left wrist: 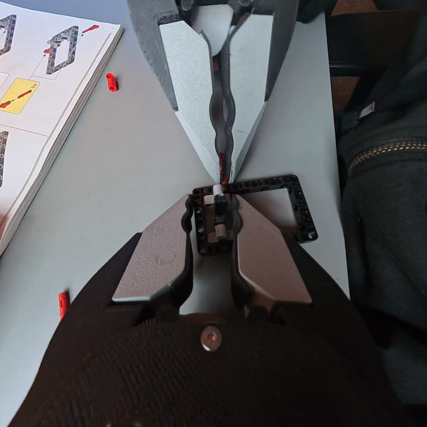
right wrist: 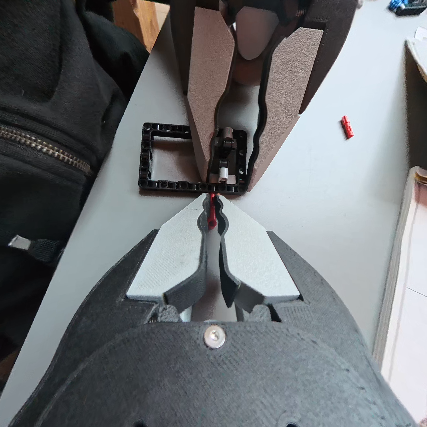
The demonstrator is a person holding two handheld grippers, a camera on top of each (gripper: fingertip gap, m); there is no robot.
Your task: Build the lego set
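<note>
Right wrist view: our right claw (right wrist: 213, 196) clenched on red pin (right wrist: 211, 213), tip at black frame (right wrist: 184, 186) on bench (right wrist: 300, 184); left claw (right wrist: 227, 184) braces frame, clamped across it; misaligned push could skid frame, pop pin free.

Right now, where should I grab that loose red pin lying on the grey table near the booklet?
Grip the short red plastic pin across its ribbed middle, coming straight down, fingers either side of its long axis. It lies flat and free on the grey table, clear of the instruction booklet.

Instruction booklet (left wrist: 53, 97): small quantity mark printed on yellow box (left wrist: 19, 96); nothing else legible.
</note>
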